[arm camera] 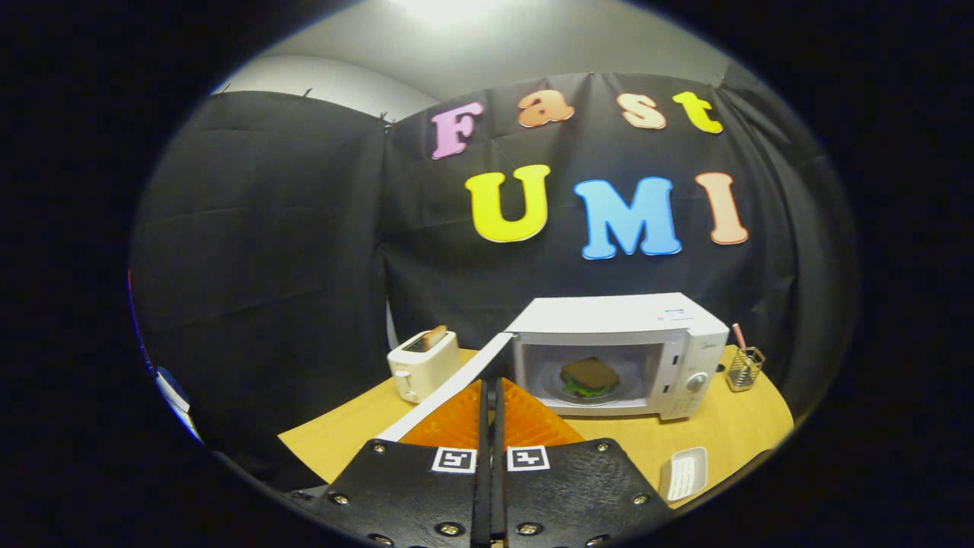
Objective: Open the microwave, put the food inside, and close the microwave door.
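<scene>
My jaws (491, 399) are pressed together on nothing, just near of the open microwave door (456, 384). The sandwich (590, 377) already sits on its plate inside the microwave (616, 350). I should get left of the door's outer face and push it rightward steadily until it latches.

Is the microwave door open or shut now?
Open: the door swings out left of the microwave, the sandwich inside.
</scene>
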`<state>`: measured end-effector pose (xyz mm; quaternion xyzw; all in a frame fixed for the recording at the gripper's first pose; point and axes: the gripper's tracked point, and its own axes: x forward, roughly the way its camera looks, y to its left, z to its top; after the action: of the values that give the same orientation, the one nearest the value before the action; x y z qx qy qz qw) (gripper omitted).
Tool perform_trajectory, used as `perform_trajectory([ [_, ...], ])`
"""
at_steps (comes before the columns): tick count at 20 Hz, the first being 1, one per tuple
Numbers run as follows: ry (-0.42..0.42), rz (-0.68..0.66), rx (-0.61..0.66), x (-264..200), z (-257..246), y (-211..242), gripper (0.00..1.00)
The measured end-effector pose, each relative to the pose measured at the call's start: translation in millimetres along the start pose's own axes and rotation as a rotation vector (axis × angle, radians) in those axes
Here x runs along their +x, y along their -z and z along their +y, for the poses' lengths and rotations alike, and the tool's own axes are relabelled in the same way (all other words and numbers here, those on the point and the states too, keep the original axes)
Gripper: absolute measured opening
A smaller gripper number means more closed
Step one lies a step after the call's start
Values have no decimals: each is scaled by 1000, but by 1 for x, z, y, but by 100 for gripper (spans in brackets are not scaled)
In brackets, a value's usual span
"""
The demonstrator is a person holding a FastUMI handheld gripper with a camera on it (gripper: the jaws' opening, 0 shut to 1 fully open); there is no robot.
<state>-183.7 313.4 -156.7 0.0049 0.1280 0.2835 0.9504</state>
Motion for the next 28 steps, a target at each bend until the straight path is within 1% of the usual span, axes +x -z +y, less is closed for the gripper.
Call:
perform_trajectory([
  [3, -129, 29, -26, 1, 60, 18, 1],
  [5, -182, 40, -50, 3, 84, 28, 1],
  [9, -226, 71, -59, 16, 117, 53, 1],
  [11, -233, 98, -63, 22, 127, 70, 1],
  [13, -226, 131, -53, 29, 131, 93, 1],
  [17, -180, 178, -36, 34, 116, 116, 1],
  [19, -175, 198, -16, 33, 112, 126, 1],
  [25, -113, 196, -31, 10, 61, 119, 1],
  [28, -52, 177, -32, -1, 26, 108, 1],
])
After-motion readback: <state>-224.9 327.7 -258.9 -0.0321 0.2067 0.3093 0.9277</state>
